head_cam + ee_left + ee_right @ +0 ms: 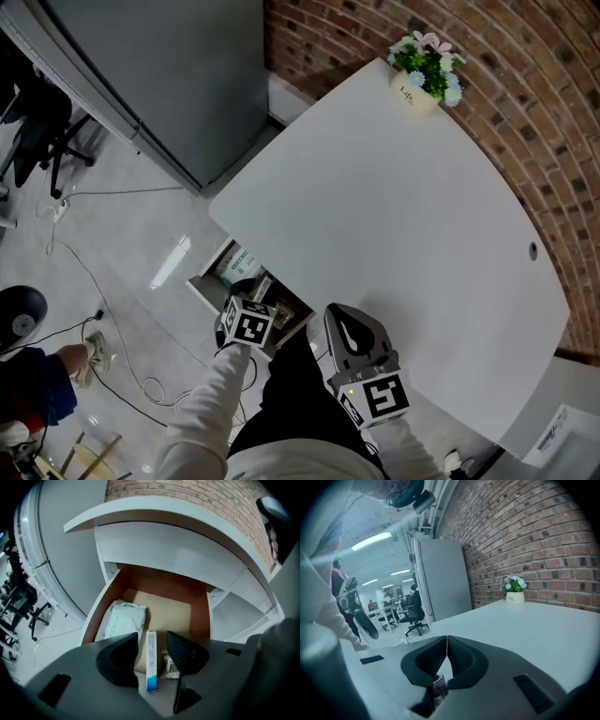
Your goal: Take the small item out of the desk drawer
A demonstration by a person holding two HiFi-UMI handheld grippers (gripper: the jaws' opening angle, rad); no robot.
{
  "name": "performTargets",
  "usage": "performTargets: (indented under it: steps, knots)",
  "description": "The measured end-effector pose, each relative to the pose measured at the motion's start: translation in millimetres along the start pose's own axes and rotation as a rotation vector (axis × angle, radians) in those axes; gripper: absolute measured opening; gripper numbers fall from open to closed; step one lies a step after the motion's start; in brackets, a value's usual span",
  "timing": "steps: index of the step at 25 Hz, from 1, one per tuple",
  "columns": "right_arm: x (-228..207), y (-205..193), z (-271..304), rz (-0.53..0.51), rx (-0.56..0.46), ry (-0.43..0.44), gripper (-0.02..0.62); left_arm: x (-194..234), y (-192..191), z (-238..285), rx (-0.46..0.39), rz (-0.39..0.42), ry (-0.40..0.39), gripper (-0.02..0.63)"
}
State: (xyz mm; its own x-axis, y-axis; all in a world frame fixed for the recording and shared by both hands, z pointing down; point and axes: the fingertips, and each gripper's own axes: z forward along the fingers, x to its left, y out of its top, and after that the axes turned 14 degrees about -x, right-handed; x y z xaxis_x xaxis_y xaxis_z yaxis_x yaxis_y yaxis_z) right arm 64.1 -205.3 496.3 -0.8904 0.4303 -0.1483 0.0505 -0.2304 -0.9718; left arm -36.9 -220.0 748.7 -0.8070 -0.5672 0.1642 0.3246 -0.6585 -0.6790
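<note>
**Reviewer:** What is the tool doing at the drawer?

**Inspector:** The left gripper [152, 640] is hanging over the open drawer [101, 606] beneath the white desk [394, 216]. Its jaws are standing apart, straddling a slim white-and-blue box [151, 660] that is lying lengthwise at the drawer's near end. A sliver of gap is showing on each side, so nothing is being gripped.

**Reviewer:** And the right gripper [447, 641]?

**Inspector:** It is idling above the desk top with its jaw tips meeting and nothing between them. A small dark scrap [438, 689] is showing low behind the tips, and what it is cannot be told.

**Reviewer:** What is the inspector flagging?

**Inspector:** In his judgement, three risks.
- A crumpled packet [172, 666] is lying just beside the box, partly under the right-hand jaw. Closing here is risking catching both, or nudging the box askew.
- The box is looking narrow and smooth, so a pinch near one end is risking a pivot and a drop back inside.
- The desk edge is overhanging the drawer, so a steep lift is risking a knock.

A pack of wipes [119, 620] is sitting close on the other side, leaving that jaw little room.
</note>
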Motion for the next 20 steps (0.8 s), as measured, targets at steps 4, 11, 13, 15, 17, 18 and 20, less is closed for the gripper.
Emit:
performTargets:
  steps: [4,11,13,15,17,18,20]
  knots:
    - [-3,-6,4,0.004,0.009,0.005,0.028,0,-13,11,0.049,0.012,-0.009,0.201]
    - [-11,-11,9,0.011,0.019,0.004,0.028,1,-24,29,0.111,0.017,-0.019,0.209]
    - [-14,-13,9,0.018,0.023,0.000,0.028,0,-32,36,0.145,0.023,-0.025,0.211]
    - [-16,-15,10,0.026,0.028,-0.004,0.028,-1,-44,42,0.187,0.034,-0.033,0.212]
    - [-19,-16,11,0.030,0.029,-0.007,0.028,-1,-54,47,0.220,0.044,-0.038,0.212]
    - [-19,-16,12,0.031,0.030,-0.008,0.028,0,-57,49,0.231,0.046,-0.038,0.211]
    - [-20,-17,12,0.031,0.034,-0.008,0.028,1,-60,51,0.249,0.049,-0.038,0.210]
